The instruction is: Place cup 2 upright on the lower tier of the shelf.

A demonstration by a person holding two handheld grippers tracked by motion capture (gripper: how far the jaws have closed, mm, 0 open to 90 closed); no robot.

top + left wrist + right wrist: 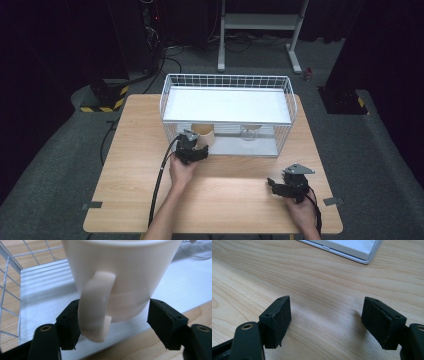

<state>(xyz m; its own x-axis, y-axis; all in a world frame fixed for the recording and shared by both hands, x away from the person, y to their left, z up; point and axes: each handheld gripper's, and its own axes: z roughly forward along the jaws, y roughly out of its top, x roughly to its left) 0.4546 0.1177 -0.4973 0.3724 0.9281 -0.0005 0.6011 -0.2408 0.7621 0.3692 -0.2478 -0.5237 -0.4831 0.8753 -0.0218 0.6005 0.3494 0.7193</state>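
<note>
A cream mug point(120, 272) with its handle point(96, 305) turned toward me stands on the white lower shelf point(45, 287) of a wire basket point(227, 80). My left gripper point(112, 315) is open, one jaw on each side of the mug's base; I cannot tell whether the pads touch it. In the high view the mug point(205, 134) sits at the basket's front opening, right behind the left gripper point(192, 150). My right gripper point(274, 184) rests low over the wooden table point(235, 200) near its front right, and its jaws point(325, 315) are open with nothing between them.
A clear glass point(248, 132) stands on the same shelf to the right of the mug, also seen as a clear glass point(197, 250). A white upper shelf point(227, 105) covers the basket. Its wire side point(10, 290) is close on the left.
</note>
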